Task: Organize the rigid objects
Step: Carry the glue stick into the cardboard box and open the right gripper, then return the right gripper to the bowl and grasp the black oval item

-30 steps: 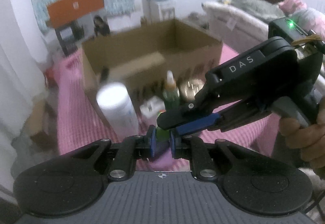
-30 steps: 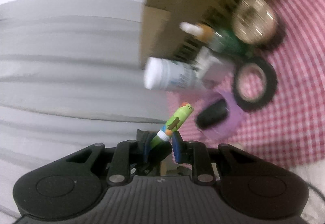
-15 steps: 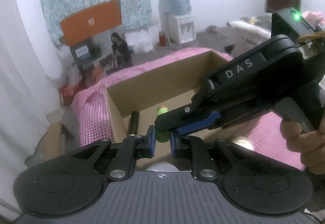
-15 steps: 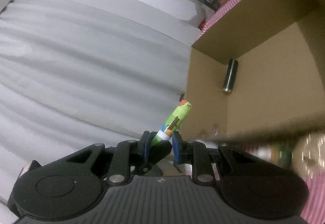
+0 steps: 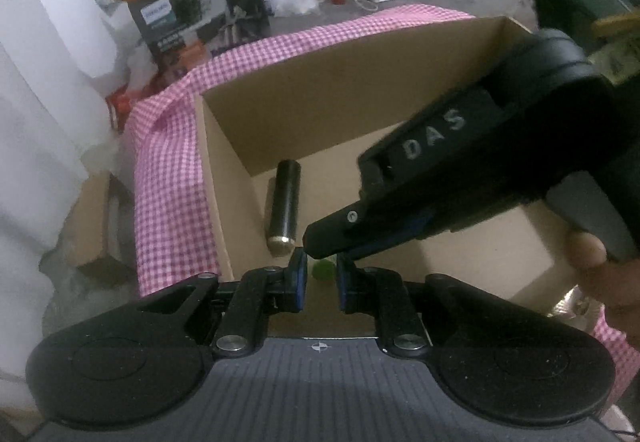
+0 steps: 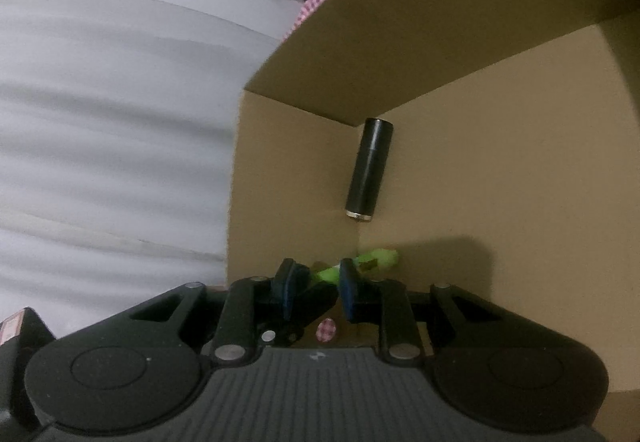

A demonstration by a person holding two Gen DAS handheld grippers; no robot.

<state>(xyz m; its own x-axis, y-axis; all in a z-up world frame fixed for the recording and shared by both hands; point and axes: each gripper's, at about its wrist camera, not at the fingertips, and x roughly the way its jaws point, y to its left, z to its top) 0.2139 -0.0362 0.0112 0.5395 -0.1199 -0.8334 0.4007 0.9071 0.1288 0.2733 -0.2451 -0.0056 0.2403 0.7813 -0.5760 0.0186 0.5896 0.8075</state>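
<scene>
Box [image 5: 360,89] ahead w/ black tube [image 5: 284,207] + green pen [image 6: 376,260] at R gripper [image 6: 317,272] tips, grip unclear; "DAS" on its body; L gripper [image 5: 321,274] jaws just opening, empty.

Most of the green pen [image 6: 376,260] is hidden behind my right claw [image 6: 316,292]; whether the pads grip it I cannot tell. From my left claw [image 5: 319,284], only a green blur shows. My hand [image 5: 604,274] is cut off.

The cardboard box [image 5: 360,89] looks matt and smooth. The black cylinder [image 6: 368,169] is glossy, metal-capped. The checked cloth [image 5: 168,169] is woven.
</scene>
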